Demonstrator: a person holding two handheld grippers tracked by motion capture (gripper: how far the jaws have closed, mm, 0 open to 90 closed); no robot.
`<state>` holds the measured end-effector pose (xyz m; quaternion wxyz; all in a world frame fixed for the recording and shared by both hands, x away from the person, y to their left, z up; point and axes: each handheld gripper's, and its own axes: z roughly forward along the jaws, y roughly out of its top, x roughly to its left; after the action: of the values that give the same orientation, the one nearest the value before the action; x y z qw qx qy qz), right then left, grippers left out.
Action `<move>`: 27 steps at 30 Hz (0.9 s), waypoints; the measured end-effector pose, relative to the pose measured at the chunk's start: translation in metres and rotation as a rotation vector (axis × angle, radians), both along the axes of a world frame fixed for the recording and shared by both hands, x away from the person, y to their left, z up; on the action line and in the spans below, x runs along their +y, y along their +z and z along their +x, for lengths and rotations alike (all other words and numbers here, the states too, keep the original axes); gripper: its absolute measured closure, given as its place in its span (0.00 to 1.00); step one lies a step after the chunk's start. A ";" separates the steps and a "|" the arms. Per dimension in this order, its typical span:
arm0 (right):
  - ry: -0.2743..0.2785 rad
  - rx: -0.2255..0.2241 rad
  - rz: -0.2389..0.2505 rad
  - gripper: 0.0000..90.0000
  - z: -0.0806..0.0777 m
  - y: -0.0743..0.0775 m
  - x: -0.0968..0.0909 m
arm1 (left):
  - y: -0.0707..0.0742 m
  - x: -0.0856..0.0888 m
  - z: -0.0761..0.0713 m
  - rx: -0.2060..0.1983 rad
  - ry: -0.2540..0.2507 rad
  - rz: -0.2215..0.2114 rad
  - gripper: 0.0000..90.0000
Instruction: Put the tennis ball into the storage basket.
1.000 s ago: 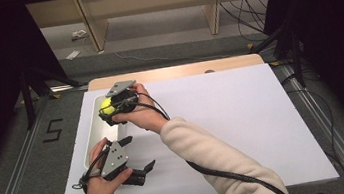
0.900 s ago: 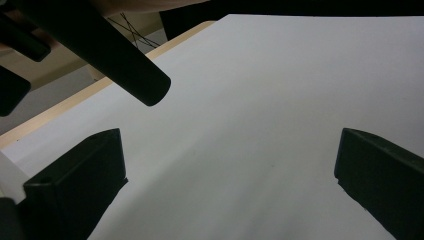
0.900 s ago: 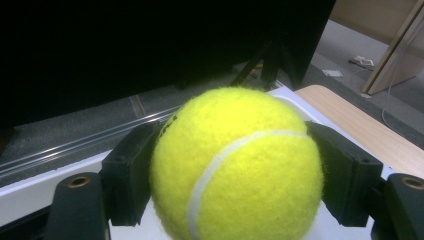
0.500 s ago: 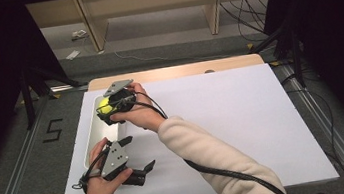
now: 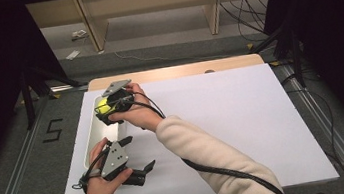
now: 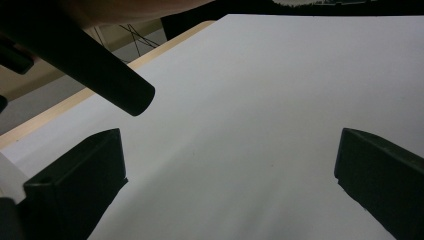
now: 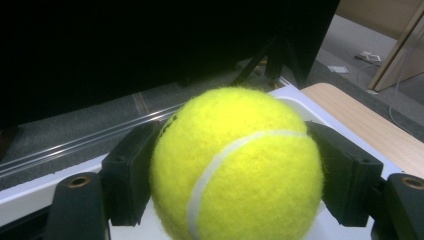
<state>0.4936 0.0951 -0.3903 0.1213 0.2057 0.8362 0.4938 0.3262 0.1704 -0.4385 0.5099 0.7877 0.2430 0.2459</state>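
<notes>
A yellow tennis ball [image 5: 102, 106] [image 7: 240, 140] is clamped between the two black jaws of my right gripper [image 5: 106, 108] [image 7: 237, 172]. It hangs above the far end of a white tray [image 5: 90, 138] at the table's left edge. The tray's rim [image 7: 295, 97] passes behind and beneath the ball. My left gripper [image 5: 139, 153] [image 6: 230, 185] rests low over the white table top near the front left, beside the tray. Its jaws stand wide apart with nothing between them.
The white table top [image 5: 223, 120] stretches to the right, with a wooden strip [image 5: 181, 70] along its far edge. A black cable [image 5: 210, 170] [image 6: 100, 75] trails from the right gripper under the sleeve. Dark curtains flank both sides.
</notes>
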 end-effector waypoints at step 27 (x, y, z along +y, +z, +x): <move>0.008 0.022 -0.025 0.30 0.007 -0.009 0.014 | 0.000 0.000 0.000 -0.001 -0.005 0.002 0.00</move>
<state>0.5010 0.1089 -0.3989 0.1126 0.2062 0.8444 0.4814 0.3262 0.1701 -0.4386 0.5098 0.7888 0.2405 0.2451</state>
